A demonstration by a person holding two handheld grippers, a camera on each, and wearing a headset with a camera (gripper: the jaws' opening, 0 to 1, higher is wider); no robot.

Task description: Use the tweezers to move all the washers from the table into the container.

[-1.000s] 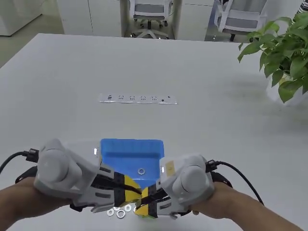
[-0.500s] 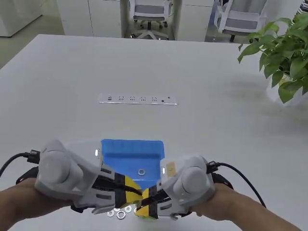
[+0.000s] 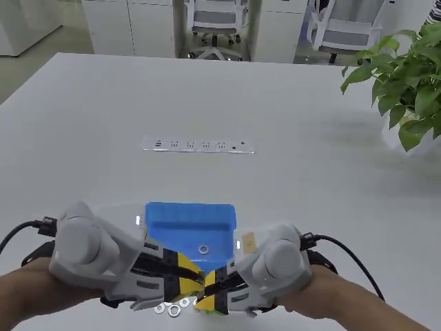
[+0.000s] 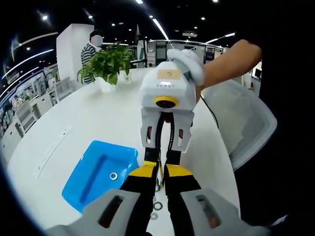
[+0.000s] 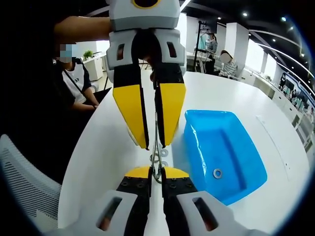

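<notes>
Low at the near edge of the worktop [image 3: 310,179] I have the left gripper [image 3: 187,270] and the right gripper [image 3: 215,286] nose to nose, tips almost touching. The tweezers [image 5: 156,142] run as a thin metal line from one gripper to the other. On my right gripper view, its own jaws are drawn in to a narrow slit with the tweezers' end caught in it. The left gripper's yellow jaws opposite are pressed in the same way along the tweezers' other end.

Directly under that meeting point several washers [image 5: 156,158] lie loose on the worktop, close together. They are just beside the container [image 5: 246,128] and outside its near wall. The container is blue, and I can see a washer [image 5: 217,173] flat on its floor, apart from the walls.

Beyond the container, on the head view, a power strip [image 3: 198,145] lies across the worktop. A plant [image 3: 406,76] stands at the far right, and chairs [image 3: 215,21] stand past the far edge.
</notes>
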